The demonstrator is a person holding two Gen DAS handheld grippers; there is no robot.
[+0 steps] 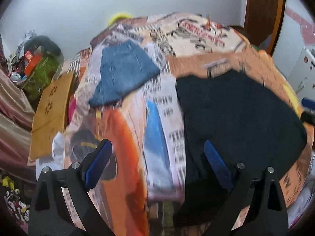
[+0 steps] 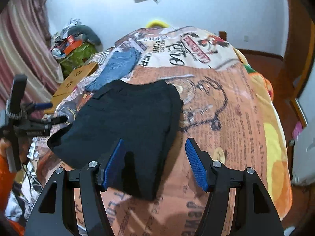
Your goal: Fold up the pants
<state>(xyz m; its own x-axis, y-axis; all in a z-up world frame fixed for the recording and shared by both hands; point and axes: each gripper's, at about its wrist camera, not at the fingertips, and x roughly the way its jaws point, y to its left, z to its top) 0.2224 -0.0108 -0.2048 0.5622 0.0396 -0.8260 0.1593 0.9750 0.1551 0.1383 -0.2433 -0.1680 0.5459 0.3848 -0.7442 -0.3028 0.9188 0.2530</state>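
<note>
Dark folded pants (image 2: 128,122) lie on the printed blanket of the bed (image 2: 226,118); they also show at the right of the left wrist view (image 1: 236,118). My right gripper (image 2: 155,161) is open and empty, hovering just above the pants' near right edge. My left gripper (image 1: 157,163) is open and empty above the blanket, left of the pants; it shows at the far left of the right wrist view (image 2: 52,112). Folded blue jeans (image 1: 122,72) lie farther back on the bed, also in the right wrist view (image 2: 116,66).
A cardboard box (image 1: 49,114) stands beside the bed's left edge. A green bag with clutter (image 2: 78,53) sits by the curtain (image 2: 21,45). A wooden door (image 1: 261,9) and wooden floor (image 2: 271,66) are at the right.
</note>
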